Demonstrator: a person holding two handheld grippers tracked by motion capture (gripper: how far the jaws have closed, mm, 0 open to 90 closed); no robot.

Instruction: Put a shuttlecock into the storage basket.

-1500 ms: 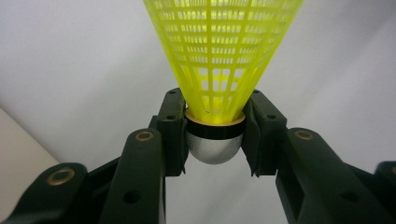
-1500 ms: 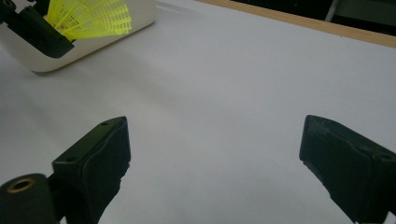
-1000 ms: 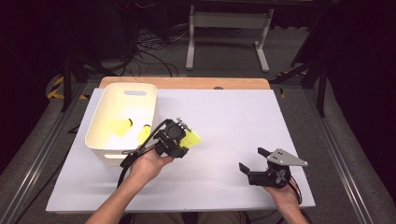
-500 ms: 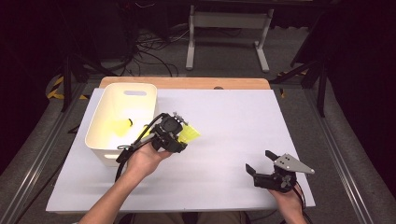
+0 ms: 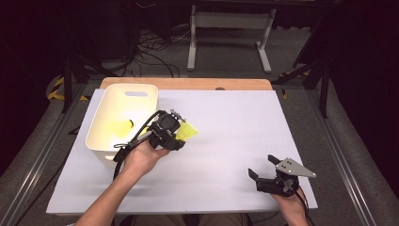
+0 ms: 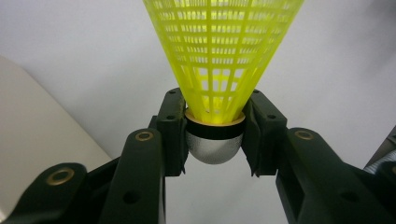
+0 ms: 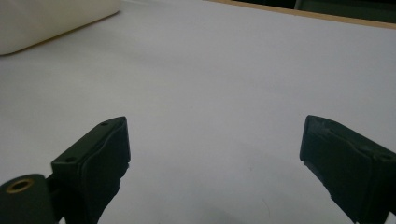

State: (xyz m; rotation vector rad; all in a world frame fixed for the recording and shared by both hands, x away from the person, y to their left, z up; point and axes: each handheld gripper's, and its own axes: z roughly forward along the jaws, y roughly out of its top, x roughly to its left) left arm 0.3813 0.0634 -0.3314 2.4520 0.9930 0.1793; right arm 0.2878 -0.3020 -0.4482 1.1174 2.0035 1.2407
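Since the earlier frame, the right gripper (image 5: 264,175) has drifted toward the worktop's (image 5: 235,117) near right corner, fingers wide and empty. Left gripper (image 5: 181,134) pinches the yellow shuttlecock (image 6: 219,60) by its cork, just beside the white bin (image 5: 101,141), likely for dropping in.

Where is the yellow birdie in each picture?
High view: the shuttlecock sits left of the middle, held by the left gripper, just right of the white tub.
Left gripper view: top middle, its cork clamped between the jaws.
Right gripper view: it is not in this picture.
Shared landmark: the white tub, at the left in each view.
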